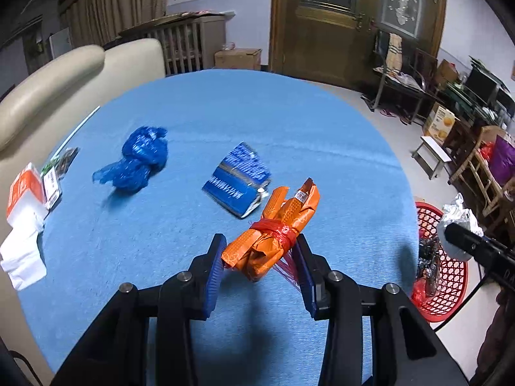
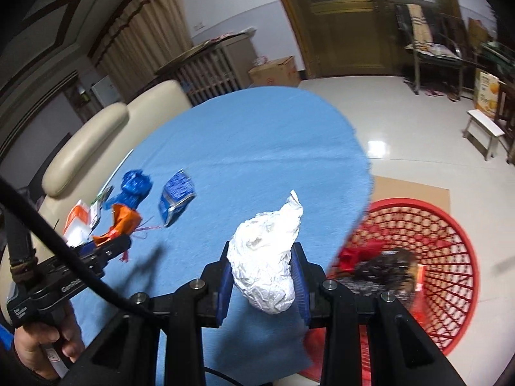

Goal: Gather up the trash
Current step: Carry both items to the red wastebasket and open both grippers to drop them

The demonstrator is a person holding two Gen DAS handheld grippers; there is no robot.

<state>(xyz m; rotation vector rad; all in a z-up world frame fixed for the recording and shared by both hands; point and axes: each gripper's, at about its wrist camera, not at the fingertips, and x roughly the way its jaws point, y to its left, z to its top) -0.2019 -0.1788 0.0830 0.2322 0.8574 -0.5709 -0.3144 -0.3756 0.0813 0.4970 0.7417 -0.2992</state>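
Orange wrapper bundle (image 1: 273, 234), tied with red string, pinched across its middle by the left gripper (image 1: 260, 257) above the blue table (image 1: 289, 122); light, soft, likely crushable. Crumpled white paper ball (image 2: 268, 257) clamped in the right gripper (image 2: 264, 276) near the table edge, just beside the red basket (image 2: 450, 257); probably weightless, springy, best squeezed at the widest part.

Little can be read. Pale lettering runs along the black body of the left hand-held gripper (image 2: 109, 251) in the right wrist view, too blurred to make out. The blue packet (image 1: 238, 180) and the orange-and-white carton (image 1: 24, 189) on the bench (image 1: 289, 122) bear print, but none of it is legible.
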